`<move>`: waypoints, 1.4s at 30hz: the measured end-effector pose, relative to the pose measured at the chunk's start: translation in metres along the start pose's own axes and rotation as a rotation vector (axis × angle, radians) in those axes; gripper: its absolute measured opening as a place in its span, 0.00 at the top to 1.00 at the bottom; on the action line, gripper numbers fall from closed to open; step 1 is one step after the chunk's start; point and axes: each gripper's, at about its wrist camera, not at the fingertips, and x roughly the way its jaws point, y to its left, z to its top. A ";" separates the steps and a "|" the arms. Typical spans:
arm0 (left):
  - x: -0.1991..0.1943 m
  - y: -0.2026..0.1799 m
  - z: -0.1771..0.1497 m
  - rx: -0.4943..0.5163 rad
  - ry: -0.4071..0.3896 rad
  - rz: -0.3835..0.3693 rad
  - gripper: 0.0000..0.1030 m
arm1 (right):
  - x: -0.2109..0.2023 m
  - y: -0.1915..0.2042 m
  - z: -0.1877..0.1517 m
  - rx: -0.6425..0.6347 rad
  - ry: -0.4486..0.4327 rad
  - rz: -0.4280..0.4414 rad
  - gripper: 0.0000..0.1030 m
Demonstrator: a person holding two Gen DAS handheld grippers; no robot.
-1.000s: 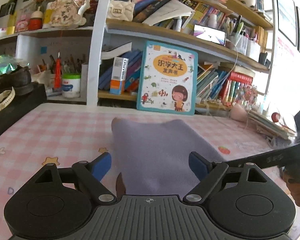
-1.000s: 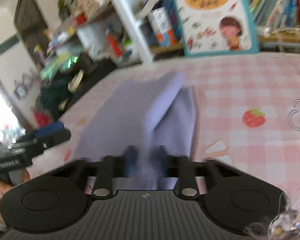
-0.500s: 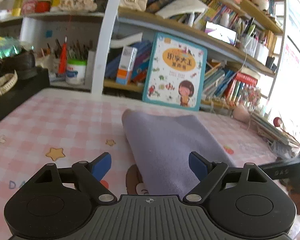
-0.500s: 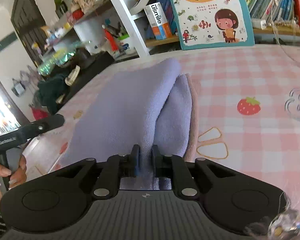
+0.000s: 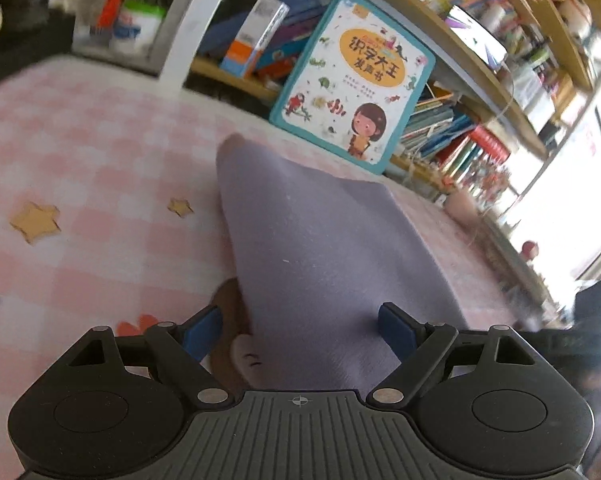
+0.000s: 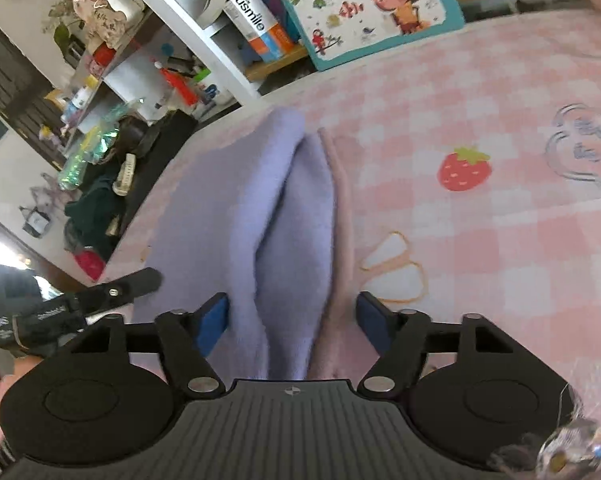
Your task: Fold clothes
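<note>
One "usmile" box (image 6: 256, 26) (orange-ended)

A flat surface covered by a pink and white checked cloth (image 6: 480, 92) printed with cartoon motifs: a red strawberry (image 6: 465, 169), two tan stars (image 5: 34, 222), and a white outlined bunny-ear shape (image 6: 396, 272). A lavender fleece garment (image 5: 320, 264), folded into a long soft bundle with a doubled edge, lies directly on it near the middle. A pale pink fabric layer (image 6: 342, 200) lies under the garment's right edge. At the far edge, a teal-bordered children's picture book (image 5: 352, 76) stands upright.
</note>
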 end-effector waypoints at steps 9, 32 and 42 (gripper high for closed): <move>-0.008 -0.044 -0.010 0.181 -0.065 0.052 0.51 | -0.003 0.038 -0.005 -0.258 -0.110 -0.079 0.72; 0.003 -0.028 -0.021 0.044 0.090 -0.102 0.36 | -0.025 -0.004 -0.023 -0.034 0.014 0.003 0.52; -0.009 -0.055 -0.030 0.164 0.024 -0.035 0.50 | -0.034 0.017 -0.040 -0.186 -0.084 -0.030 0.69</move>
